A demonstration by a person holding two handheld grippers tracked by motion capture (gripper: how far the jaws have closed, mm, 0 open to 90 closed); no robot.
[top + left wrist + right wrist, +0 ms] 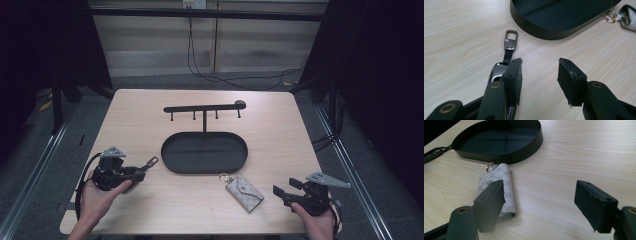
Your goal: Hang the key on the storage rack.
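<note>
A pale wooden table is carrying everything, and a person's hands are coming in at its near edge. A black oval tray is sitting at the middle, with a post rising from its far rim to a bar of hooks. The left gripper is resting near the left front, its jaws standing wide apart and holding nothing. The right gripper is sitting at the right front, its jaws also gaping wide and empty. A grey patterned key pouch is lying flat between tray and right gripper, its metal ring pointing toward the tray wall. A dark key fob is lying just beside the left gripper's left jaw, partly hidden behind it, its strap and clasp reaching toward the tray.
</note>
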